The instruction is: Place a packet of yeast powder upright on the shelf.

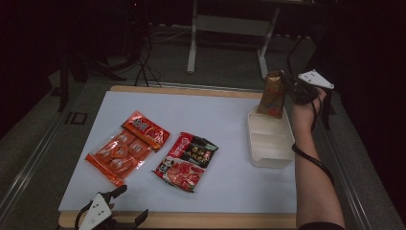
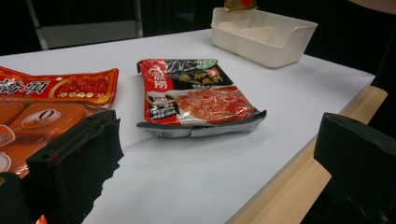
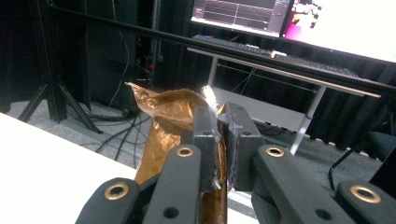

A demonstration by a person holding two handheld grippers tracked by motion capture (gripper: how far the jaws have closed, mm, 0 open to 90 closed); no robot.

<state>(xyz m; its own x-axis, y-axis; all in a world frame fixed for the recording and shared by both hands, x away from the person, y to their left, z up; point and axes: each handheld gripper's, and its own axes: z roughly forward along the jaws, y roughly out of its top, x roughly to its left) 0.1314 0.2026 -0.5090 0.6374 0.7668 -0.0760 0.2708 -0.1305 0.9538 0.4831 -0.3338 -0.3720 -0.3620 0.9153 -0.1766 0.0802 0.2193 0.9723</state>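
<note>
The right tool (image 1: 286,82) was clamped on the top edge of a gold-brown packet (image 1: 272,96), holding it upright over the far end of the white tray (image 1: 268,158) near the desk's right edge; in the right gripper view its jaws pinched the crinkled foil (image 3: 163,116) tightly. The packet's bottom seemed to be just at the tray's far compartment, so this first packing step looked nearly done, though not yet released. Two packets remained on the desk (image 1: 230,187): an orange packet (image 1: 127,146) toward the left edge and a red-and-black packet (image 1: 186,160) near the middle. The left tool (image 1: 125,205) waited at the near-left corner, jaws spread wide and empty.
</note>
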